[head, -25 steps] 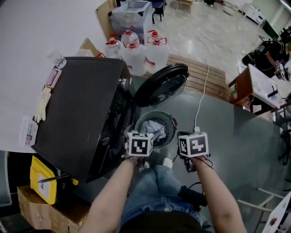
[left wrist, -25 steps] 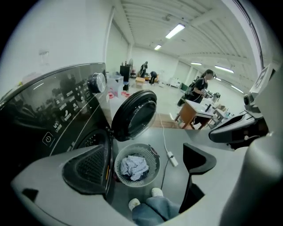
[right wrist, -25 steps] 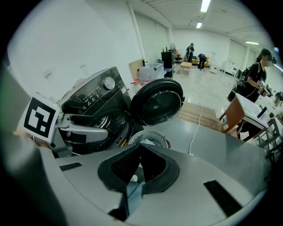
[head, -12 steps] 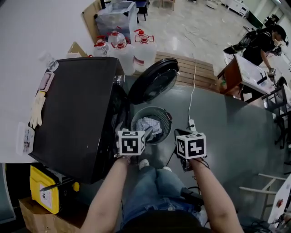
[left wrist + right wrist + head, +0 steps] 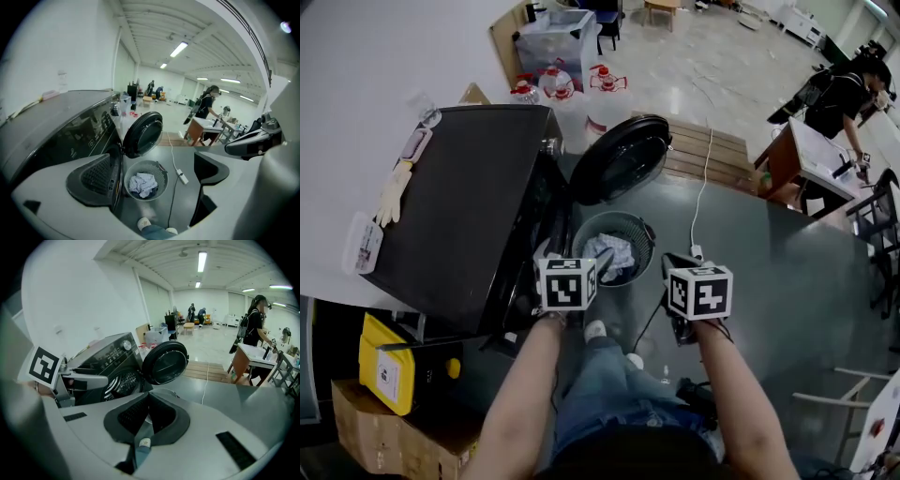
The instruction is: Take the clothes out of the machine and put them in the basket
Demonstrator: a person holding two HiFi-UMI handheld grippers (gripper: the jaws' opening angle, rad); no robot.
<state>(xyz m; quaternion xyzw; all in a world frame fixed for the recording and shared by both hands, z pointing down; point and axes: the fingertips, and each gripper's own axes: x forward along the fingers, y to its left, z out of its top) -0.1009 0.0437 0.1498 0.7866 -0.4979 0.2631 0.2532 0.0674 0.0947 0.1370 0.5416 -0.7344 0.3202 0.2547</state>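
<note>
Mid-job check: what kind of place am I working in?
Likely an open lab or workshop hall, not a home laundry: a washing machine beside water jugs, a person at a work desk, long ceiling strip lights.

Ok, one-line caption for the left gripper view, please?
Left gripper, jaws open and empty, looks down on the basket holding pale clothes beside the washing machine, its door open.

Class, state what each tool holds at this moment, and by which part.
Nothing is held. The left tool is open with nothing between its jaws; the right tool is shut and empty.
</note>
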